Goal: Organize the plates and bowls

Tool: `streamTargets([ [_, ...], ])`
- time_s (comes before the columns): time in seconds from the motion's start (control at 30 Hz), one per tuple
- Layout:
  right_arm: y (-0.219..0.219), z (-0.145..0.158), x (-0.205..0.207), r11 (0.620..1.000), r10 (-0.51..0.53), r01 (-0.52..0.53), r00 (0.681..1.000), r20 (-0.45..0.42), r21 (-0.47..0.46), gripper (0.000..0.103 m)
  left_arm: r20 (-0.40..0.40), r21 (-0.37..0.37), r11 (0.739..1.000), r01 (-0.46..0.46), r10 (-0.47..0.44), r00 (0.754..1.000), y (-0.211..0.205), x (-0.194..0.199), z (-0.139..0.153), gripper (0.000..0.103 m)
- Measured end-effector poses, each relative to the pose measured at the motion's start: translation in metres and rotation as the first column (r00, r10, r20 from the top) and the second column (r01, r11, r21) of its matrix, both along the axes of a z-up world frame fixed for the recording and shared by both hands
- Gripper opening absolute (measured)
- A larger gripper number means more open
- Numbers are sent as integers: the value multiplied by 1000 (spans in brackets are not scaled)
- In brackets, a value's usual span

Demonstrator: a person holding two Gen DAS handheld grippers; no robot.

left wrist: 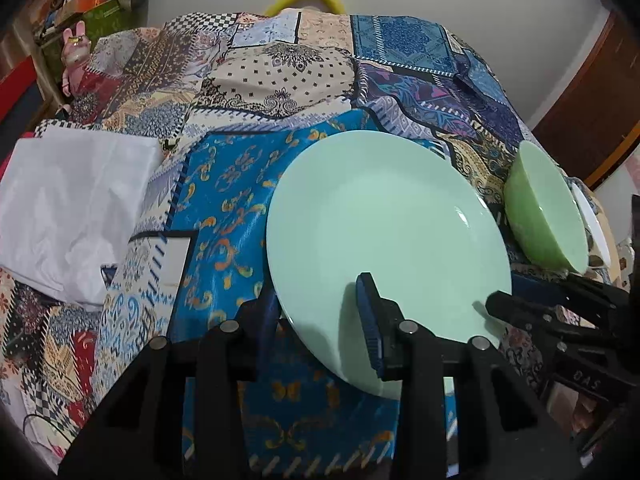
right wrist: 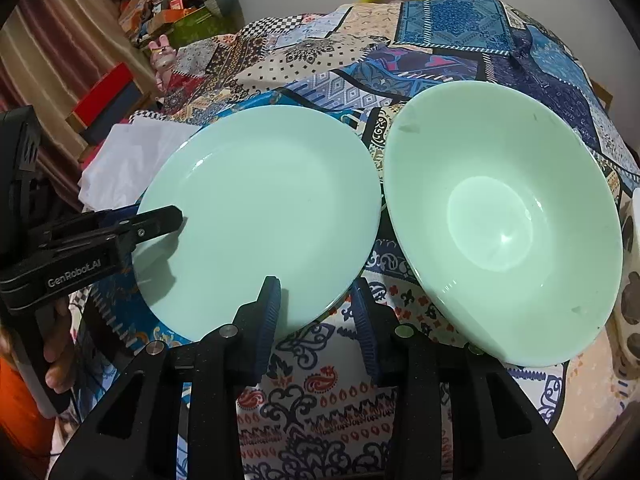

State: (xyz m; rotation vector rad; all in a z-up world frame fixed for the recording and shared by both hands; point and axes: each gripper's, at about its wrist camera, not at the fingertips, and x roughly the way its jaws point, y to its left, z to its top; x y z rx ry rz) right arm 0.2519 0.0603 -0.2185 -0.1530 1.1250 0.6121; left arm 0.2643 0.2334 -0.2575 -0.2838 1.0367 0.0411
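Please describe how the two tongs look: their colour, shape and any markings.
Both tongs, left and right, are matte black angular plastic with two fingers carrying ribbed dark-blue pads and round silver pins. The left one bears white "GenRobot.AI" lettering on its side.

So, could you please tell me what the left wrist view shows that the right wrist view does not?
Only the left wrist view shows the left claw straddling the plate's near rim, one finger above and one below, and the bowl from outside. Only the right wrist view shows the bowl's inside, the right claw open with nothing between its fingers, and the left claw's side profile. Both show the green plate, the patchwork cloth and white sheet.
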Motion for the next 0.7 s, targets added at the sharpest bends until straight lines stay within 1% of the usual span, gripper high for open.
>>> streamTargets([
  [0.2, 6, 3, -19, 997, 77, -78, 997, -14, -15, 33, -27, 38, 999, -3, 4, 1000, -4, -36, 6, 38],
  [0.4, 8, 4, -43, 989, 151, -151, 987, -57, 10, 33, -54, 33, 999, -21, 23, 998, -4, -84, 7, 38],
  [0.5, 8, 2, -49, 985, 174, -173, 982, -74, 17, 32, -71, 18, 1000, -18, 19, 997, -5, -97, 4, 37],
  [0.6, 9, 1, -45, 986, 165, -164, 984, -69, 10, 32, -72, 23, 999, -29, 31, 997, -5, -99, 3, 37],
  [0.7, 12, 0, -32, 991, 137, -137, 988, -65, 0, 32, -69, -1, 999, -50, 50, 996, 0, -97, 1, 37],
])
